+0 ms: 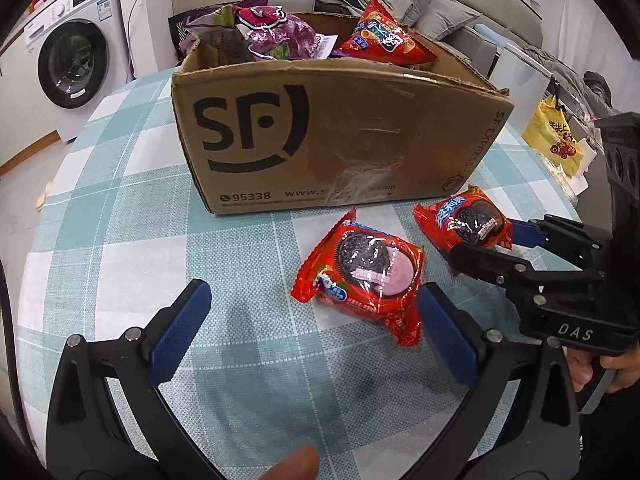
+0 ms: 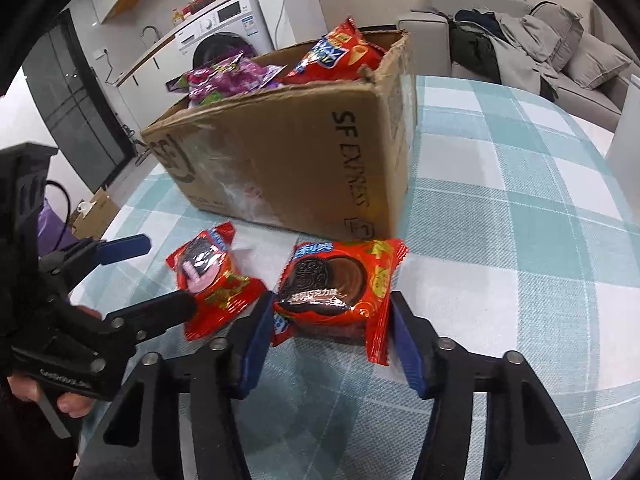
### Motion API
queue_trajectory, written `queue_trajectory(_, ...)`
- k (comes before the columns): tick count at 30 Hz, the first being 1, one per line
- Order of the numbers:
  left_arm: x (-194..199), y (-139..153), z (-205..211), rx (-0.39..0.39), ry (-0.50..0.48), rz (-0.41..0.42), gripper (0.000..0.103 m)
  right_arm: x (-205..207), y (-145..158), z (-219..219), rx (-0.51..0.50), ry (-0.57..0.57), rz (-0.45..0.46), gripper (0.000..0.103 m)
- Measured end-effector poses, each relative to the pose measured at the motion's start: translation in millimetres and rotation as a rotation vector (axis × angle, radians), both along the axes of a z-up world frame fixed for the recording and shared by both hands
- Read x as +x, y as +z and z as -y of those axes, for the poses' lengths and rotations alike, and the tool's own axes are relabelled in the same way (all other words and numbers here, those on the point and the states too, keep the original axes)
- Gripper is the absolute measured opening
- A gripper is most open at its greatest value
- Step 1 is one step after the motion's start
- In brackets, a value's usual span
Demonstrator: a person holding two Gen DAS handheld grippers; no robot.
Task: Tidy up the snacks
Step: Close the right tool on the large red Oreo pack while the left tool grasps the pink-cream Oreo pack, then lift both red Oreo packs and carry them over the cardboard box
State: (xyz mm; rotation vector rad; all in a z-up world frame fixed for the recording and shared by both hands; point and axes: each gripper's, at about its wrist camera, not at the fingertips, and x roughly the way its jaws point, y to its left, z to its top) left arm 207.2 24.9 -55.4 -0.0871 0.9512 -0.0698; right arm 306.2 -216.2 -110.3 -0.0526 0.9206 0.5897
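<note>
Two red cookie packs lie on the checked tablecloth (image 1: pixel 120 208) in front of the cardboard box (image 1: pixel 320 132). The chocolate cookie pack (image 2: pixel 336 284) sits between the blue pads of my right gripper (image 2: pixel 332 340), which touch its wrapper on both sides; it still rests on the cloth. The strawberry cookie pack (image 1: pixel 360 276) lies just ahead of my left gripper (image 1: pixel 314 320), close to its right finger. That gripper stands wide open with nothing pinched. From the left wrist view, the right gripper (image 1: pixel 484 240) straddles the chocolate pack (image 1: pixel 468 220).
The box (image 2: pixel 288 160) holds a purple bag (image 1: pixel 276 32) and a red chip bag (image 1: pixel 384 40). A washing machine (image 1: pixel 72 64) stands beyond the table's left edge. A sofa with clothes (image 2: pixel 520 48) is behind, and a yellow bag (image 1: pixel 556 144) hangs at right.
</note>
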Motion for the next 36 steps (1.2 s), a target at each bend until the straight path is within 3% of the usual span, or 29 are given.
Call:
queue_trajectory(24, 27, -15, 21, 0.049, -0.055, -0.04, 0.102, -21, 12, 24, 0.076, -0.014, 0.009, 0.05)
queue_trajectory(29, 31, -16, 31, 0.046, -0.086, -0.048, 0.08, -20, 14, 26, 0.083, -0.019, 0.007, 0.05)
queue_trajectory(31, 31, -14, 37, 0.057, -0.098, -0.038, 0.062, -21, 15, 25, 0.081, -0.019, 0.012, 0.05)
queue_trajectory(33, 30, -13, 44, 0.073, -0.105, -0.027, 0.052, -22, 16, 26, 0.083, -0.019, 0.015, 0.05)
queue_trajectory(36, 26, -13, 44, 0.051, -0.113, -0.021, 0.048, -24, 17, 26, 0.085, -0.02, 0.019, 0.05)
